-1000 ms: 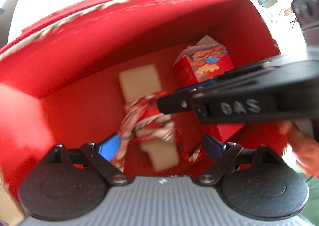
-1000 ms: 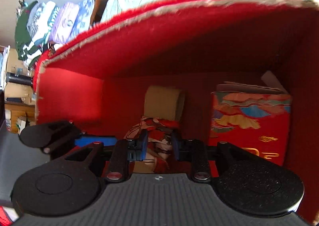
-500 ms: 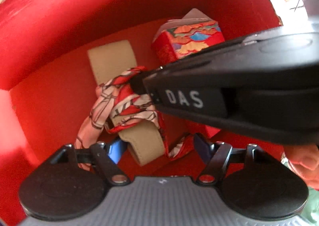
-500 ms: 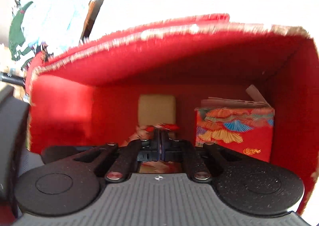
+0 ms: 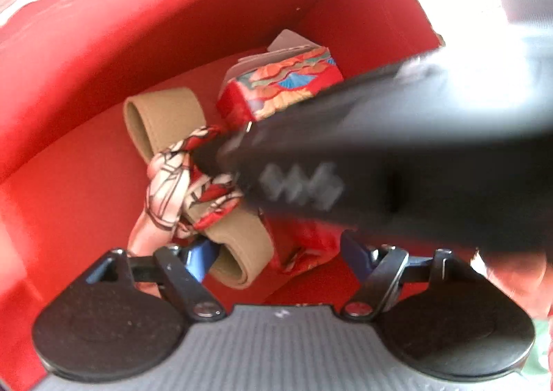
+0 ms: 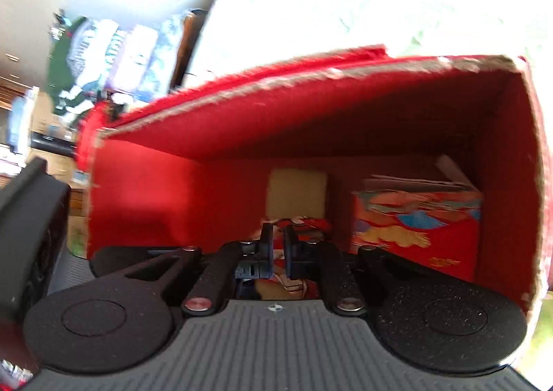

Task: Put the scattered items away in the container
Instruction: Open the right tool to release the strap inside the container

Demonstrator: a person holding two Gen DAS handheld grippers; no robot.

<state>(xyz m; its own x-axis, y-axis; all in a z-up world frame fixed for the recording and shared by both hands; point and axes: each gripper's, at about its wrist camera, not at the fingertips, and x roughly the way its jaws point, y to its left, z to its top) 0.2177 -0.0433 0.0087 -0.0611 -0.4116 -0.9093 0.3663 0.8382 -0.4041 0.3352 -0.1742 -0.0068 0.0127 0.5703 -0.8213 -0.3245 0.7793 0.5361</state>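
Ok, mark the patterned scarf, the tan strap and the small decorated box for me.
patterned scarf [image 5: 174, 183], left wrist view, on the knotted middle.
tan strap [image 5: 162, 114], left wrist view, on its far looped end.
small decorated box [image 6: 414, 228], right wrist view, on its printed front face.

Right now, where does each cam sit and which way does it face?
Left wrist: on the left tongs, looking steeply down into the red box; its open, widening fingers straddle the tan strap; right tongs cross over.
Right wrist: on the right tongs, lower angle into the box, fingers pinching the scarf.
Shared: box, strap, scarf, patterned carton.
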